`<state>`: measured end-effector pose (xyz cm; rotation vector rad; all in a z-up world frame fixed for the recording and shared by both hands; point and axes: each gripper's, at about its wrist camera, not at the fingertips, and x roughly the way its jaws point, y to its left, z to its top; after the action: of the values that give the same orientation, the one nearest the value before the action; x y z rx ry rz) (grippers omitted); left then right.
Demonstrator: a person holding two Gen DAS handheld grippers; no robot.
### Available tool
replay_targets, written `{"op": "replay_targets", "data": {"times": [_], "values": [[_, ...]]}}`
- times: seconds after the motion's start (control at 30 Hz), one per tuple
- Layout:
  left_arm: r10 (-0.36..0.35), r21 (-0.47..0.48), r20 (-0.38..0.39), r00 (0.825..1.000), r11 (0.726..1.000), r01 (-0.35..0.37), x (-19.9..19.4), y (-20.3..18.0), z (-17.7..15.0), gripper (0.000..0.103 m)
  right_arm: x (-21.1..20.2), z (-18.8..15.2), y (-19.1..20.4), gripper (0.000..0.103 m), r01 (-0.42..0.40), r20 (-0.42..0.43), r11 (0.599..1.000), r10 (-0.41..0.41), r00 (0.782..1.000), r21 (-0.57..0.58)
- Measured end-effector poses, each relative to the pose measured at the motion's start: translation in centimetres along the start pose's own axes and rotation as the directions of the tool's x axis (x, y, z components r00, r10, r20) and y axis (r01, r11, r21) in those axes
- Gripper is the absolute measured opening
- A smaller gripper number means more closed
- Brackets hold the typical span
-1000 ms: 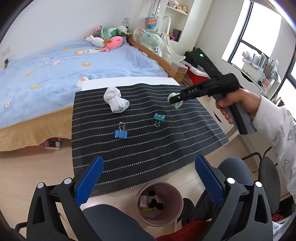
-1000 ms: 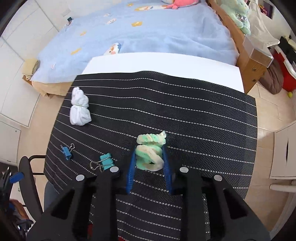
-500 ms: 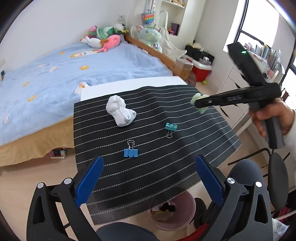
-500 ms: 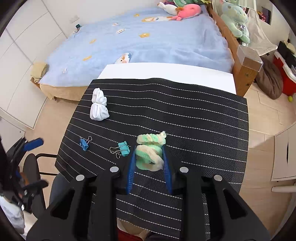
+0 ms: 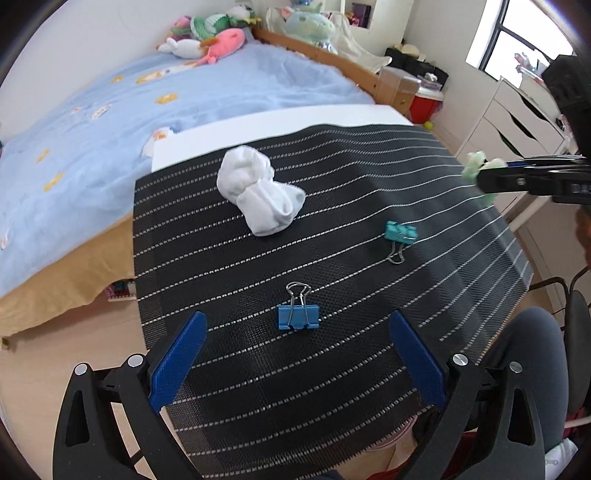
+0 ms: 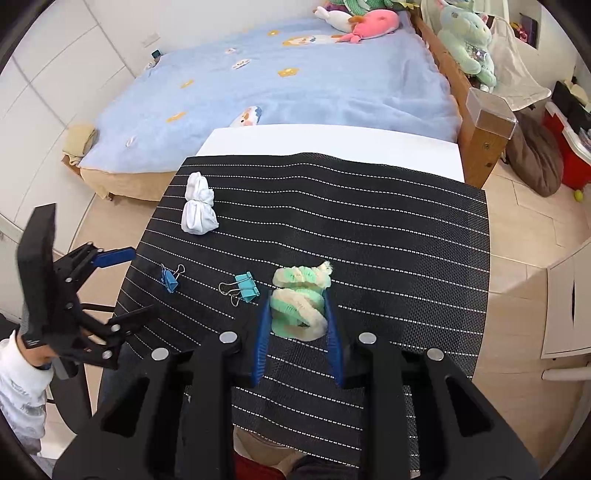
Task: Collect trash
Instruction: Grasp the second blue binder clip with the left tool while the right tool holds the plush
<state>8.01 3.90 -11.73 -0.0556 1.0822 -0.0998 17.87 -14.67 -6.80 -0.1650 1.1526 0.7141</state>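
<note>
The right gripper [image 6: 297, 317] holds a fluffy green and cream wad [image 6: 300, 301]. Its two blue fingers [image 6: 260, 339] squeeze the wad from both sides. The wad is up in the air, above the black striped mat [image 6: 388, 236]. In the left wrist view the same wad [image 5: 476, 168] pokes out at the far right edge, past the dark tip of that gripper.

The left gripper [image 5: 295, 363] has its jaws spread wide, with nothing between them. It hangs over the near side of the mat [image 5: 369, 184]. A blue binder clip [image 5: 298, 315] lies on the mat just ahead of its fingers [image 5: 177, 363]. A teal binder clip [image 5: 400, 233] lies farther off to the right. A white balled sock [image 5: 260, 195] sits near the far side of the mat.

The mat covers a white table [image 6: 332, 138] next to a bed with a blue blanket [image 6: 295, 85]. Soft toys [image 6: 369, 18] lie at the head of the bed. Something pink shows under the near edge of the mat in the left wrist view, maybe a bin, but it is mostly hidden.
</note>
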Motion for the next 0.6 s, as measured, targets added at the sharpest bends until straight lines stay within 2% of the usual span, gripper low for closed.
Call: {"op": "replay_targets", "data": {"times": [0.03,0.07,0.3,0.4,0.6], "values": [[0.001,0.0,-0.004,1.0,1.0,-0.001,0.3,0.0,0.0,0.087,0.0,0.0,0.0,0.027,0.0,0.0,1.0,0.0,1.0,0.0],[0.002,-0.002,-0.015,1.0,1.0,-0.002,0.6,0.0,-0.1,0.074,0.0,0.0,0.0,0.027,0.0,0.0,1.0,0.0,1.0,0.002],[0.003,-0.007,-0.033,0.999,1.0,-0.003,1.5,0.2,-0.2,0.048,0.3,-0.3,-0.4,0.027,-0.001,-0.004,1.0,0.001,1.0,0.007],[0.01,-0.006,-0.037,0.999,1.0,-0.01,1.5,0.2,-0.1,0.025,0.4,-0.3,-0.4,0.027,-0.004,-0.004,1.0,0.004,1.0,0.008],[0.011,-0.001,-0.027,1.0,1.0,-0.011,1.1,0.2,-0.1,0.024,0.4,-0.4,-0.2,0.027,0.0,0.002,1.0,0.0,1.0,-0.001]]}}
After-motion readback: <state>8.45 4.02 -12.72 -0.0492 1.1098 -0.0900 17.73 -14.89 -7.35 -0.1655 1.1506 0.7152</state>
